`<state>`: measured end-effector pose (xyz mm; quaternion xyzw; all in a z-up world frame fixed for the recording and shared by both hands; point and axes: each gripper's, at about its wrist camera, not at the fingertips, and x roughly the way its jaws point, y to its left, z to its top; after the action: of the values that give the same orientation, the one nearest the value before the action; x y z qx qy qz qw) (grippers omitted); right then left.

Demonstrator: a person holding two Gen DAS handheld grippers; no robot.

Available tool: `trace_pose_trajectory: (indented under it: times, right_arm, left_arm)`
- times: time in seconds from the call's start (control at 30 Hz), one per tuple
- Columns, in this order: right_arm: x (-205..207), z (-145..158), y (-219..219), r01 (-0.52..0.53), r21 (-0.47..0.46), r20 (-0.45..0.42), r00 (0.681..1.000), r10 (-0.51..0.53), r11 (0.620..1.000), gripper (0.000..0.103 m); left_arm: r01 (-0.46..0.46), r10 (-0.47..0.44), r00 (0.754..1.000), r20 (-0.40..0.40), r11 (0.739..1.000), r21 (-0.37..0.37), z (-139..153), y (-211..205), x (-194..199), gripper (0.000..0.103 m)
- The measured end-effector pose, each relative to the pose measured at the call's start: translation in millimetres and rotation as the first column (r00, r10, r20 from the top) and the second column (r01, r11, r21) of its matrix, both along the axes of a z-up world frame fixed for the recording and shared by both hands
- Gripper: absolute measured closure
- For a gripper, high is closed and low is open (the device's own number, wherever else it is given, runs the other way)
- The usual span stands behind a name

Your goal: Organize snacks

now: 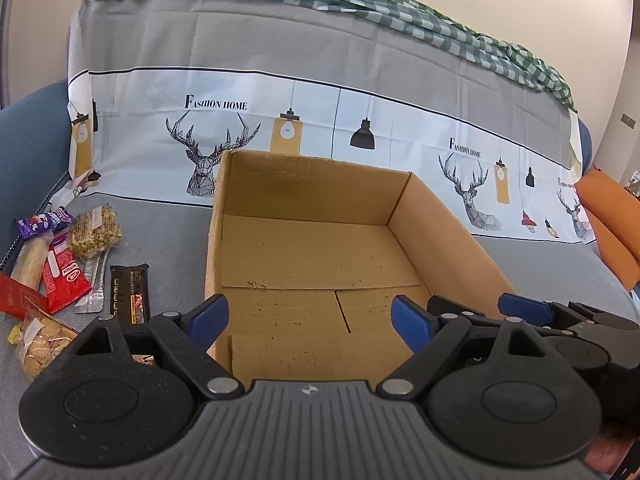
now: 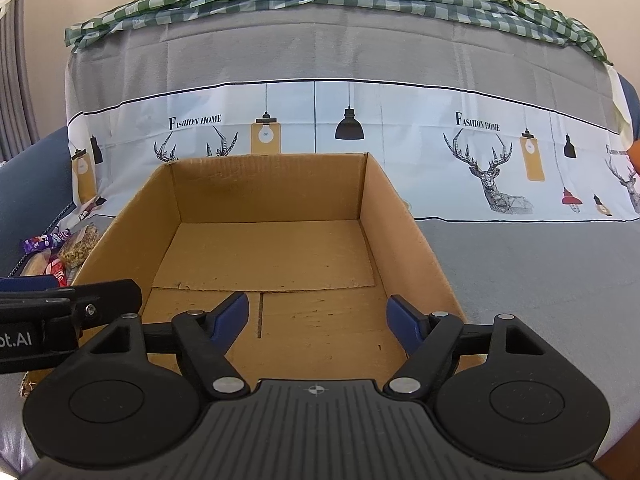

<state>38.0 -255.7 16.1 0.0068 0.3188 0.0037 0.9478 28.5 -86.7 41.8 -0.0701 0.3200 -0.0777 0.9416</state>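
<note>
Two hand-held grippers hover side by side over the near edge of an open cardboard box [image 1: 316, 240] set on a grey-covered sofa [image 1: 160, 248]; the left gripper [image 1: 310, 322] is held level, its blue-padded fingers [image 1: 208, 314] spread wide and holding nothing, pointing into the box's near left corner; the right gripper [image 2: 318, 318] sits just beside it, also level and aimed straight down the box's length, its jaws likewise wide apart and empty; in the left wrist view the right gripper shows at the lower right, over the box's right wall. The snacks [image 1: 64, 272] lie in a loose cluster on the sofa seat just left of the box, outside it: a purple packet [image 1: 44, 224], a grain bar in clear wrap [image 1: 95, 232], a red packet [image 1: 64, 276], a dark chocolate bar [image 1: 130, 294] nearest the box wall, and a bag of biscuits [image 1: 40, 346] closest to the camera; a deer-printed cloth [image 1: 320, 128] drapes the sofa back, with a green checked cloth [image 1: 360, 8] along its top.
</note>
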Motion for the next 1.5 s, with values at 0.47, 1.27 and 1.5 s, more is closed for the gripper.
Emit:
trace_pose_trajectory:
  times: [0.47, 1.27, 1.5]
  right_arm:
    - [-0.5, 0.3, 2.9, -0.018, 0.002, 0.009, 1.000, 0.018, 1.000, 0.028]
    - [-2.4, 5.9, 5.6, -0.038, 0.039, 0.060, 0.998, 0.036, 0.998, 0.036]
    - [-10.1, 16.6, 25.9, -0.105, 0.104, 0.109, 0.990, 0.093, 0.989, 0.063]
  left_arm:
    - [-0.002, 0.002, 1.000, 0.001, 1.000, 0.001, -0.3, 0.4, 0.1, 0.017]
    - [0.006, -0.006, 1.000, 0.029, 1.000, 0.008, 4.4, 3.6, -6.6, 0.030]
    - [0.029, -0.029, 1.000, 0.010, 0.999, -0.041, 23.0, 40.4, -14.3, 0.066]
